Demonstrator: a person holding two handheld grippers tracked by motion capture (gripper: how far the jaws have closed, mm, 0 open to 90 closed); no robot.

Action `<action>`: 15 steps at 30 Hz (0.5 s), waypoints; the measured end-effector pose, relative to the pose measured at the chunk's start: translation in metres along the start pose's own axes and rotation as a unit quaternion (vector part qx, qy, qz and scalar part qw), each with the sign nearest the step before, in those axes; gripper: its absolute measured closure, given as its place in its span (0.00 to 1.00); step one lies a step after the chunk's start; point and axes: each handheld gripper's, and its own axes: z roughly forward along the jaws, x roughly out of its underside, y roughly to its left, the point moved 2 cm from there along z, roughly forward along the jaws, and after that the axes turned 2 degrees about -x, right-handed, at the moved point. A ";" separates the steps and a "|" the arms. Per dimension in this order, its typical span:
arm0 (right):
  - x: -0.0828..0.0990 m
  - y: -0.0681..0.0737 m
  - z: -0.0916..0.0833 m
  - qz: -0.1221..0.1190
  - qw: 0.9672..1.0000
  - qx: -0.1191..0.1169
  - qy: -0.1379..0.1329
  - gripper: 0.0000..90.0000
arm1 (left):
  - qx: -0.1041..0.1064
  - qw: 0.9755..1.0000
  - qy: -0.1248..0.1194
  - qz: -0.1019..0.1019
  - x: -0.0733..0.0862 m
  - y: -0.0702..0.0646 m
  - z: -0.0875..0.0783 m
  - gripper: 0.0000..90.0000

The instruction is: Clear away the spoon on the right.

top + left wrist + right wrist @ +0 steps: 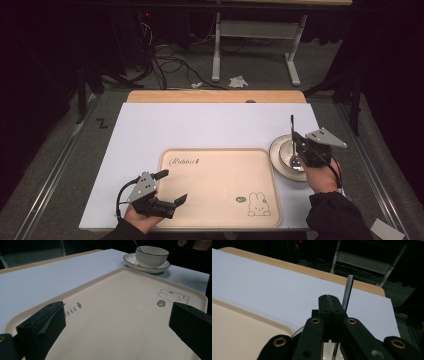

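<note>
Over the saucer [280, 155], right gripper [329, 302] clamps spoon [348, 290].

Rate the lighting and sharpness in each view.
High view: evenly lit table, dark surroundings. Left gripper view: tray sharp, near jaws soft. Right gripper view: dim, spoon handle slightly blurred beside the right gripper.

Dim room, evenly lit table [150, 125]; soft shadows, dark background, close foreground slightly blurred.

Left gripper [170, 186]: your fingers [42, 327] stand wide apart, hand low.
Right gripper [295, 137]: your fingers [329, 312] pressed together, pointing up.
</note>
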 end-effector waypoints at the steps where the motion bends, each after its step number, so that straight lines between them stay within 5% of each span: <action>1: 0.000 0.000 0.000 0.000 1.000 0.000 0.000 1.00 | 0.000 1.000 0.000 0.000 0.000 0.000 0.000 0.02; 5: -0.011 -0.009 0.015 0.002 1.000 0.001 -0.001 1.00 | 0.001 1.000 -0.001 0.000 0.000 0.001 0.000 0.02; 15: -0.028 -0.010 0.054 -0.040 0.998 0.022 0.034 1.00 | 0.001 1.000 -0.003 -0.001 0.000 0.001 -0.001 0.02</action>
